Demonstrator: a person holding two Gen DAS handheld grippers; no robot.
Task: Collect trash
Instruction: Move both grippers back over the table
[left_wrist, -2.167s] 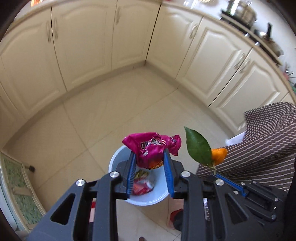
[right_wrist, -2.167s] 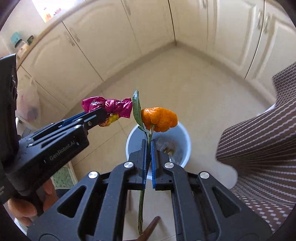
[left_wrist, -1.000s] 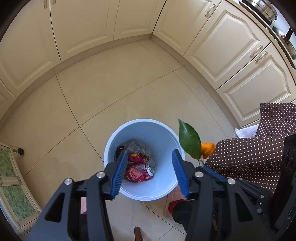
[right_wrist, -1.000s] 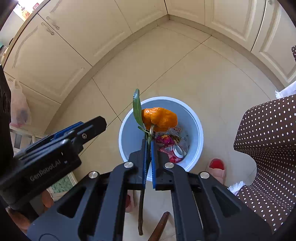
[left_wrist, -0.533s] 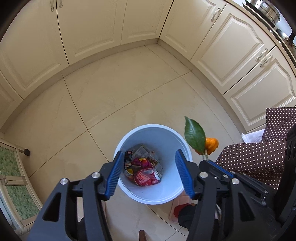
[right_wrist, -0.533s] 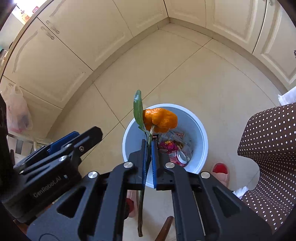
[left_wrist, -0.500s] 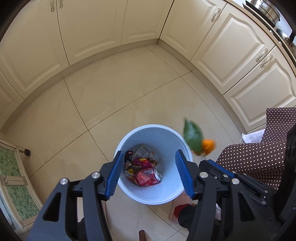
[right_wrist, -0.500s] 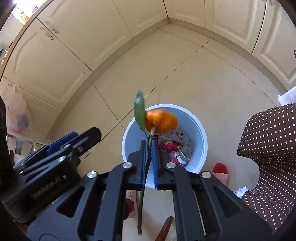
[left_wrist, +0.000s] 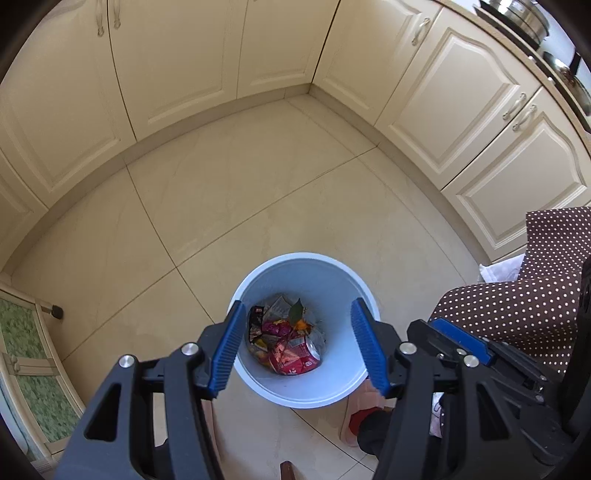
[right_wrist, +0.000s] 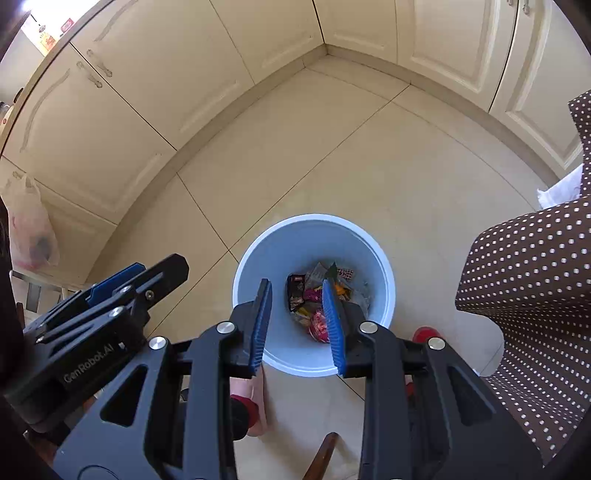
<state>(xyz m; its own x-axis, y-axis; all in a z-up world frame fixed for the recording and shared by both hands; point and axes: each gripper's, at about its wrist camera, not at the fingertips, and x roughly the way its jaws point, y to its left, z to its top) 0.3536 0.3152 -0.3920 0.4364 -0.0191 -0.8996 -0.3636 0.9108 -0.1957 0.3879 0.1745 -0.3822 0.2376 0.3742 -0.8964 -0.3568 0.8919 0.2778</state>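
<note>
A pale blue trash bin (left_wrist: 325, 269) stands on the tiled floor and also shows in the right wrist view (right_wrist: 280, 247). Inside lie a red can (left_wrist: 295, 360), pink wrappers (left_wrist: 275, 326), a green leaf (left_wrist: 295, 308) and a bit of orange peel (left_wrist: 301, 324); the trash pile (right_wrist: 308, 295) also shows in the right wrist view. My left gripper (left_wrist: 297, 350) is open and empty above the bin. My right gripper (right_wrist: 297, 325) is open and empty above the bin. The right gripper's body (left_wrist: 465, 347) shows at the right of the left wrist view, the left gripper's body (right_wrist: 110, 302) at the left of the right wrist view.
Cream kitchen cabinets (left_wrist: 184, 66) ring the tiled floor (left_wrist: 258, 192). A brown polka-dot cloth (right_wrist: 532, 280) covers furniture at the right. A red slipper (right_wrist: 424, 334) lies beside the bin. A plastic bag (right_wrist: 29, 229) hangs at the left. A green-patterned door panel (left_wrist: 29, 362) is at lower left.
My right gripper has opened and the orange peel with its leaf stem has dropped into the bin. Earlier my left gripper let the pink wrapper fall in. Both grippers hover over the bin.
</note>
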